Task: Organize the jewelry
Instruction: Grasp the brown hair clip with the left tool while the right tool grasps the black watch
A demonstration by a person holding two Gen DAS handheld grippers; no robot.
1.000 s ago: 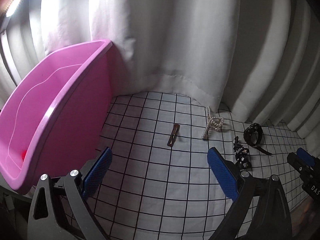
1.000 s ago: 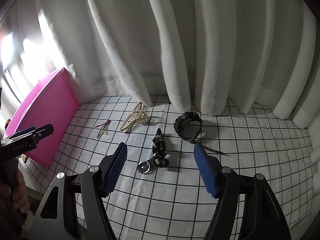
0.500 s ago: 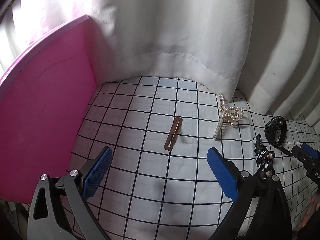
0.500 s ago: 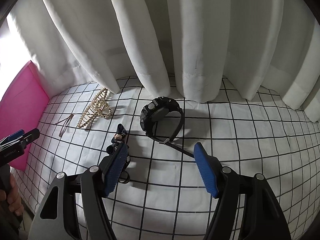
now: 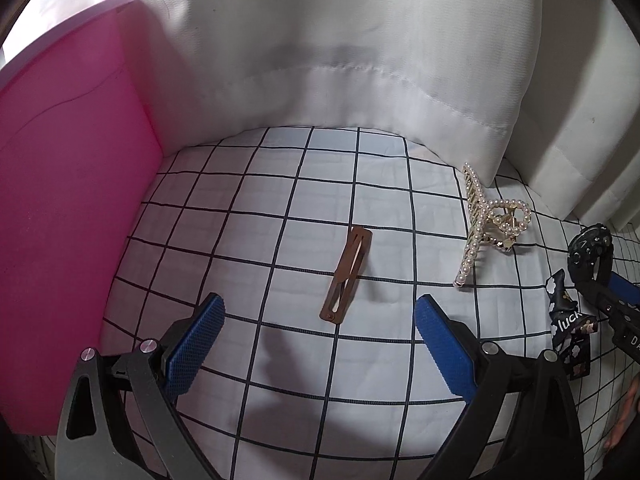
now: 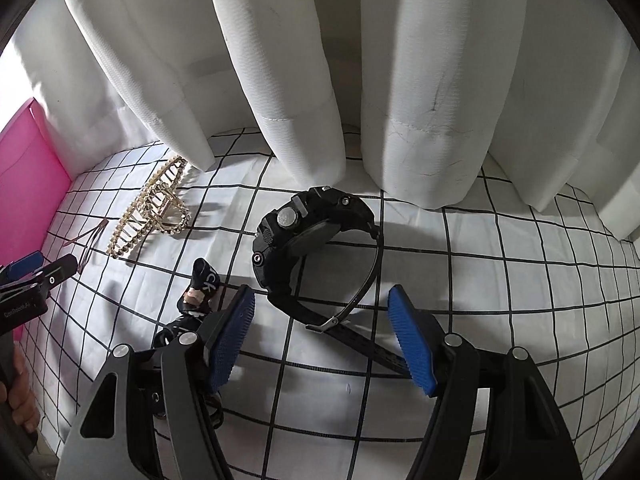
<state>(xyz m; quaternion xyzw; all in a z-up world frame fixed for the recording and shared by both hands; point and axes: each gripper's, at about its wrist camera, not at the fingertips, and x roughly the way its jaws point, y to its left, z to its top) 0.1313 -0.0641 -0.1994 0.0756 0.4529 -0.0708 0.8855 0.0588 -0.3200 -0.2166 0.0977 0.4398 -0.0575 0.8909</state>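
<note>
A flat brown hair clip (image 5: 347, 276) lies on the checked cloth just beyond my left gripper (image 5: 318, 346), which stands open and empty above it. To its right rests a gold pearl claw clip (image 5: 486, 226), also in the right wrist view as the claw clip (image 6: 150, 210). A black watch (image 6: 316, 244) lies on its side with its strap running down between the open, empty jaws of my right gripper (image 6: 322, 336). A black printed ribbon piece (image 6: 200, 292) lies by that gripper's left finger, partly hidden behind it.
A pink bin (image 5: 68, 200) stands at the left, close to the left gripper. White curtain folds (image 6: 380, 80) hang down onto the back of the cloth. The other gripper (image 6: 28, 284) and a hand show at the left edge of the right wrist view.
Both grippers came down and forward. The brown clip has grown larger in front of the left one, and the watch has slid in between the right one's fingers. Jaw widths look unchanged.
</note>
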